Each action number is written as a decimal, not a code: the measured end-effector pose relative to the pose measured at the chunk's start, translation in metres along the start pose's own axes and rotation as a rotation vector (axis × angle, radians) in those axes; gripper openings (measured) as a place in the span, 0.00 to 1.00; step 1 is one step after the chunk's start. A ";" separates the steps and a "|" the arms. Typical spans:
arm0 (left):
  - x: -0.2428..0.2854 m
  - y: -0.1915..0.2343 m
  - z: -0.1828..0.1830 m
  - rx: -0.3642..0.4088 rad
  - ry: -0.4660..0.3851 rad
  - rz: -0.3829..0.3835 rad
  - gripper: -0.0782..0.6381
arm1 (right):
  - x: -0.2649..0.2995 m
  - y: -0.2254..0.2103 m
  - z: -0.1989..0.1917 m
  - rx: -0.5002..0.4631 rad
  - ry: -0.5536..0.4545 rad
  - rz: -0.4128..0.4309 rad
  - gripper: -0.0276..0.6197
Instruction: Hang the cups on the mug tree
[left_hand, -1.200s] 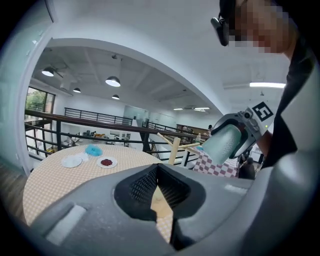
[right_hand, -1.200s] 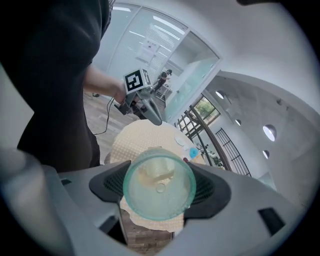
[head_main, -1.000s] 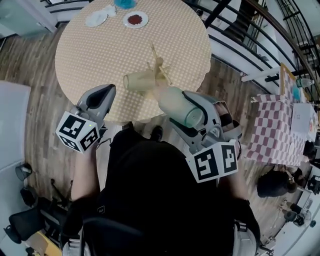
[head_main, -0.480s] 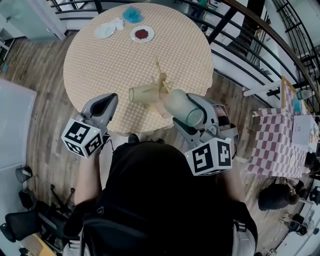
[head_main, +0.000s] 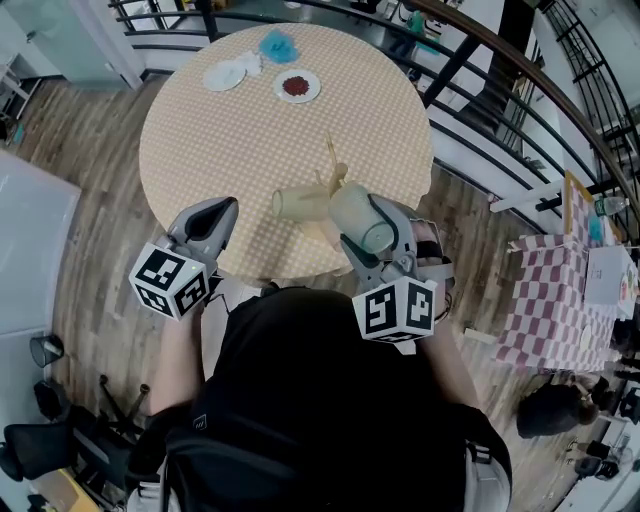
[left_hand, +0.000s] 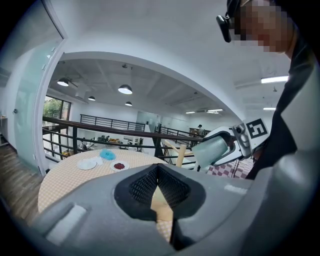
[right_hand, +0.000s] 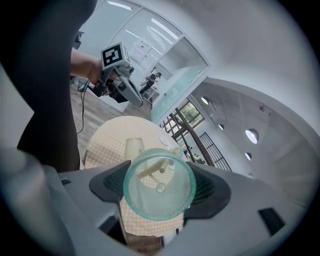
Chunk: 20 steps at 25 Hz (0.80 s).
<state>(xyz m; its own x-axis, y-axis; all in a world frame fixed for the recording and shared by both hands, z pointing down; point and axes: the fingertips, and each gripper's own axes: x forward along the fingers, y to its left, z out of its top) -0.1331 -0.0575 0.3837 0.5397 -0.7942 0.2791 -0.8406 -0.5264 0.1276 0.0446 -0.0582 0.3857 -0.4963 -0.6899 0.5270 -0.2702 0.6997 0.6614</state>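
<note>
A wooden mug tree (head_main: 334, 172) stands near the front edge of the round table (head_main: 240, 130). A pale yellow cup (head_main: 299, 203) hangs sideways on its left. My right gripper (head_main: 366, 226) is shut on a clear green cup (head_main: 355, 214), held mouth-first just in front of the tree. In the right gripper view a peg of the mug tree (right_hand: 150, 170) shows through the green cup (right_hand: 159, 190), with the yellow cup (right_hand: 133, 148) beyond. My left gripper (head_main: 220, 207) hovers at the table's front left edge, shut and empty; its jaws (left_hand: 157, 175) meet.
Two small plates (head_main: 224, 76) (head_main: 297, 86) and a blue item (head_main: 278, 45) lie at the table's far side. A black railing (head_main: 470, 50) runs behind and to the right. A red-checked table (head_main: 548, 300) stands on the wooden floor at the right.
My right gripper has carried the green cup forward, closer to the mug tree. The left gripper has edged slightly toward the table, still shut.
</note>
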 end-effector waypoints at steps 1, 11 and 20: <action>-0.001 0.000 -0.001 -0.002 0.000 0.001 0.12 | 0.002 0.003 -0.001 0.004 0.002 0.002 0.58; -0.007 0.006 -0.003 0.000 0.011 0.001 0.12 | 0.019 0.010 -0.005 0.015 0.038 -0.009 0.58; -0.010 0.009 -0.008 -0.010 0.015 0.006 0.12 | 0.025 0.013 0.000 0.012 0.025 -0.029 0.58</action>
<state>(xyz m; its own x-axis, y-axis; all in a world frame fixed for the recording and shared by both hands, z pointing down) -0.1469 -0.0516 0.3897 0.5342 -0.7925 0.2943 -0.8441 -0.5188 0.1352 0.0290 -0.0666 0.4077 -0.4674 -0.7142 0.5210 -0.2941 0.6814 0.6702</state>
